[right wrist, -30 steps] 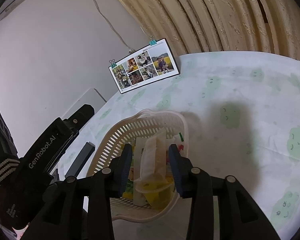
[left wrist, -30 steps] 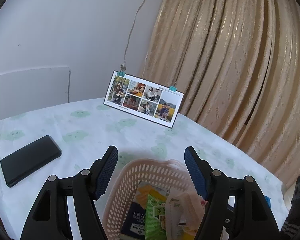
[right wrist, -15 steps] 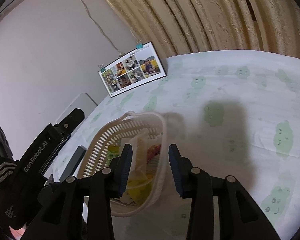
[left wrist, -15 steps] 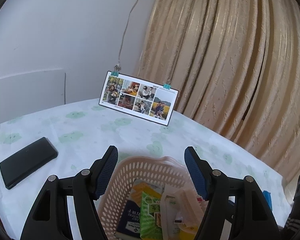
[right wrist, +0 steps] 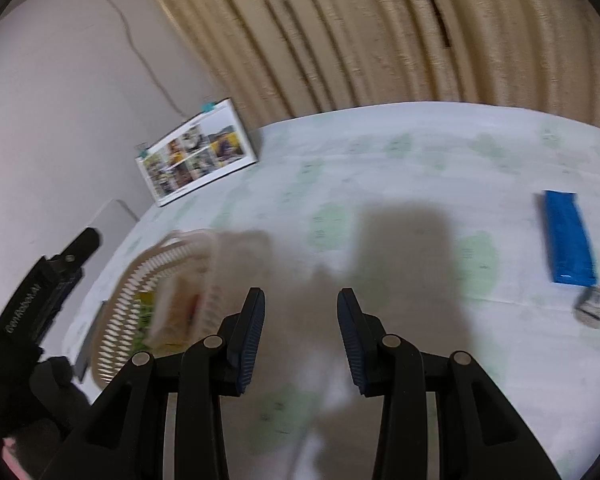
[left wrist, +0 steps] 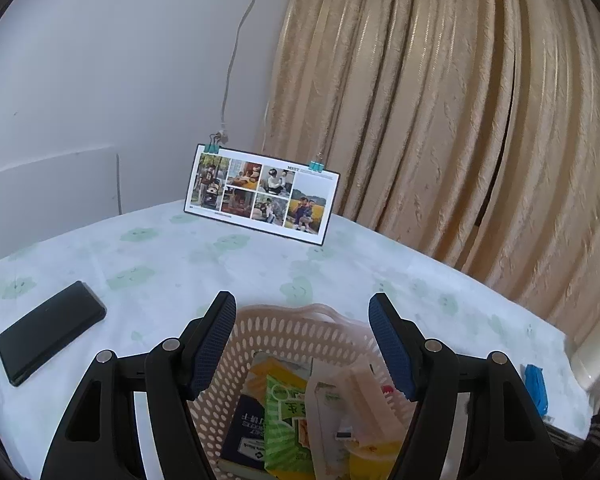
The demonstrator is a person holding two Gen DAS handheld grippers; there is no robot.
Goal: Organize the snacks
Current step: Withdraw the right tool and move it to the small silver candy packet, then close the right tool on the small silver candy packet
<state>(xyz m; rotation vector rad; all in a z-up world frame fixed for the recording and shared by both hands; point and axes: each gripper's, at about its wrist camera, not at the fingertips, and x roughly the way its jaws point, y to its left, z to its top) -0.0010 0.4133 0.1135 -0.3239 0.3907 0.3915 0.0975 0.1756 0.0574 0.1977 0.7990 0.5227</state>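
A photo calendar [left wrist: 262, 196] stands at the far edge of the tabletop [left wrist: 172, 256], held by two small teal binder clips and leaning toward a beige pleated curtain [left wrist: 440, 112]. A thin cord runs up the pale wall behind it. A flat black phone [left wrist: 50, 330] lies on the left of the tabletop, well apart from everything else. The cloth covering the tabletop is white with faint green cloud faces.

In the right wrist view, which is blurred, a long blue wrapped snack bar [right wrist: 568, 238] lies on the right side of the cloth, with a small crumpled grey-white wrapper [right wrist: 594, 304] just near of it. Nothing stands between the right tool and these two.

The basket [left wrist: 288, 322] is pale pink plastic, oval, its wall pierced with rows of small holes and its rim bearing a moulded handle. It sits at the near middle of the tabletop and holds the snacks: a green striped packet [left wrist: 288, 428], a dark blue packet [left wrist: 246, 432], a yellow one [left wrist: 374, 456] and a clear crinkled wrapper [left wrist: 340, 400], all upright or leaning together.

The left tool [left wrist: 302, 342] hangs above the basket with its ribbed blue pads spread wide, holding nothing. The right tool [right wrist: 301, 326] is over bare cloth to the right of the basket, its pads also apart and empty.
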